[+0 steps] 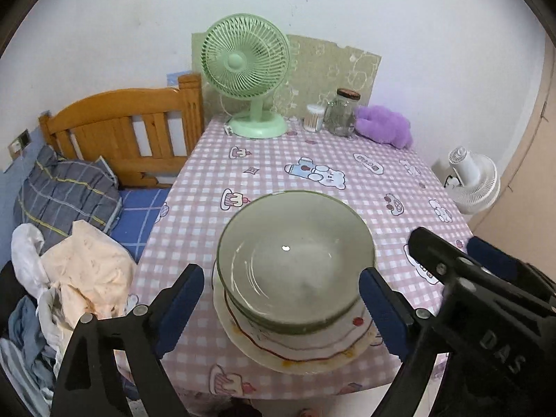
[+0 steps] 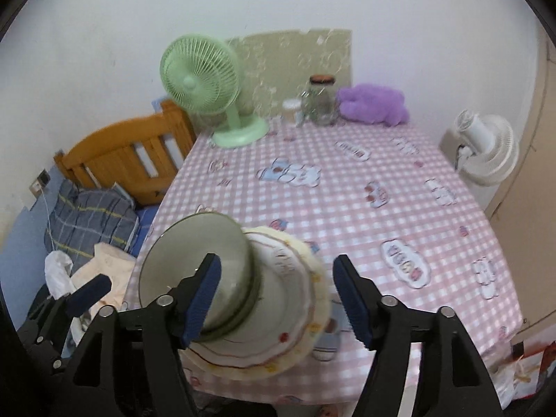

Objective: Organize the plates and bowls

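Looking at: the stack is built, and both tools seem to be pulling away, so I think the step is letting go without a bump.
table [image 1: 312, 160]: big, with a pink check cloth. The stack sits near its 6 o'clock edge, so do not nudge it that way.
plate [image 1: 305, 358]: cream, at the bottom, flat on the cloth.
white bowl [image 1: 333, 333]: sits on the plate.
green bowl [image 1: 295, 260]: on top, open side up, nested in the white bowl.
left gripper [image 1: 281, 305]: jaws wide apart, holding nothing. The bowls sit between its blue pads, at 12 o'clock from it. I cannot tell for sure if a pad brushes them. Lift straight back.
right gripper [image 2: 278, 299]: jaws apart and empty. The stack is at its 10 o'clock. Its left pad [image 2: 203, 299] is in front of the green bowl, so pull back toward 6 o'clock, slowly.
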A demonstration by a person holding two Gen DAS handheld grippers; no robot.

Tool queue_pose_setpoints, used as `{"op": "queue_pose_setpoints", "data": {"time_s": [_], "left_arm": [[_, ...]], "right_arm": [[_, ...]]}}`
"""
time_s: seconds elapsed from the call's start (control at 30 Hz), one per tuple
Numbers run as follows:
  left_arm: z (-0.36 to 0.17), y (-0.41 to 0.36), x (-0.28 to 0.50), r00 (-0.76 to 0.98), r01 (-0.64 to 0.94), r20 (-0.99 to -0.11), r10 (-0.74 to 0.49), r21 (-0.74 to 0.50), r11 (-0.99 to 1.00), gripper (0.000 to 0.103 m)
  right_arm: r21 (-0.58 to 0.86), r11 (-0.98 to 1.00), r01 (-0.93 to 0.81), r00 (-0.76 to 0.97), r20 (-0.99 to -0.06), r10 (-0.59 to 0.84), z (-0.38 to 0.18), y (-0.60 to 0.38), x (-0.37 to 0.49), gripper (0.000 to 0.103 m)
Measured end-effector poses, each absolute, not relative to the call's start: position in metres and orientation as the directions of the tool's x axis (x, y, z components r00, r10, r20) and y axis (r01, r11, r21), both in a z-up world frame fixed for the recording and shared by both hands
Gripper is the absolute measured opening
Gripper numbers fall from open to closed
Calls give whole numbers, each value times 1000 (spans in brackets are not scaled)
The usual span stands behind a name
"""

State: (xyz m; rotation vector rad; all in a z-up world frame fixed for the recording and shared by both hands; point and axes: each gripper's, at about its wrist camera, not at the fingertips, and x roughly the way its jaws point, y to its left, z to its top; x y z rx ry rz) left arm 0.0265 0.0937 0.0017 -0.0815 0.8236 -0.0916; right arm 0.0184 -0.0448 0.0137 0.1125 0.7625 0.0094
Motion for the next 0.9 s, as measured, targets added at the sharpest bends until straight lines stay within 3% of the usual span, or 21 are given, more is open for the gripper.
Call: {"op": "queue_pose_setpoints", "data": {"time_s": [0.13,0.9], "left_arm": [[-3,81,6,712,28,-698,-76,-79,996,92],[-41,32,-62,789,39,-613,-51,-34,999,97]], "right_arm": [[72,997,10,762,-646,39,10,-61,-8,83],[48,996,71,828,-559,-32,-40,-139,-90,86]]}}
